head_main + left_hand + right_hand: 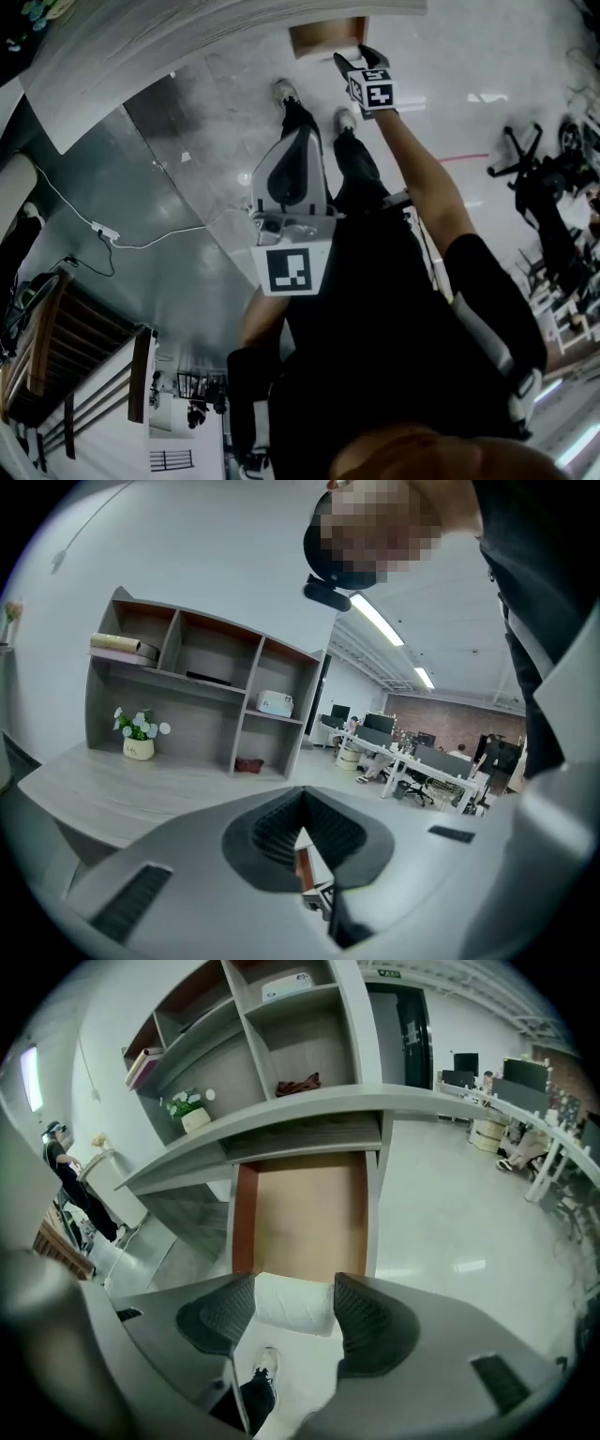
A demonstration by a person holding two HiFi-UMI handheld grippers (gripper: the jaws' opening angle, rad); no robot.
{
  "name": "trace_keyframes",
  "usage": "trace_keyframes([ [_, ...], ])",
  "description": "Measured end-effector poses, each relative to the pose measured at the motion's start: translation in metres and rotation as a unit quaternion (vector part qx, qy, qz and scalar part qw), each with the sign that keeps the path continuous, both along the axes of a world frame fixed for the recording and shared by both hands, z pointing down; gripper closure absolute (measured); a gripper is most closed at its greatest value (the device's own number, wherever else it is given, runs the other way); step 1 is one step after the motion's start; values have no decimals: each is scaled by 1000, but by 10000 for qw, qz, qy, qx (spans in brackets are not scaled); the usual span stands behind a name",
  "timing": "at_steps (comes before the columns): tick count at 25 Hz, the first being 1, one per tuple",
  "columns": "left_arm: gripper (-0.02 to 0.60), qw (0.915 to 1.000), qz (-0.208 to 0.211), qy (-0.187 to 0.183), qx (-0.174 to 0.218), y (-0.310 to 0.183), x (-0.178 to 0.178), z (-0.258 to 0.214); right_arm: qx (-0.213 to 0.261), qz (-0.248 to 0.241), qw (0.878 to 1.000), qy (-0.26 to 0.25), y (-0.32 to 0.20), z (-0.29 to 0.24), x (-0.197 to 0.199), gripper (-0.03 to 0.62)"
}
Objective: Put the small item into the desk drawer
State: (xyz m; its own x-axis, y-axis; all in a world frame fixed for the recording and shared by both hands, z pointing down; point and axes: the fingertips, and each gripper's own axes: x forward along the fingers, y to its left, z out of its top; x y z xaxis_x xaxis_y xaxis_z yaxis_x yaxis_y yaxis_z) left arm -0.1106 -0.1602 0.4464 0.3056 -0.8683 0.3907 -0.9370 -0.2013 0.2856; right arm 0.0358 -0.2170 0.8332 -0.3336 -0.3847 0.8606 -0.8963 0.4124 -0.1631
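Right tongs [295, 1290] grasp white roll [294, 1305], long axis jaw-to-jaw, over open drawer [309, 1208]; left tongs [302, 841] clenched.

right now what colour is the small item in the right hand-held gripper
White; the small item shows best in the right gripper view.

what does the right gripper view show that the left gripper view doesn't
Only the right gripper view: the open drawer, and the right gripper with jaws clamped on a white wrapped item. Only the left gripper view: the left gripper, jaws together, nothing between them. Both: the shelf unit and the flower pot.
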Motion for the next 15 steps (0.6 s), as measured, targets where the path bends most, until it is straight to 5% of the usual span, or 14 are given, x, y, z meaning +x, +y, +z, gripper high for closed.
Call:
trace_keyframes([
  [15, 583, 9998, -44, 55, -171, -2, -6, 17, -441, -76, 9985, 312, 0, 46, -7, 332],
])
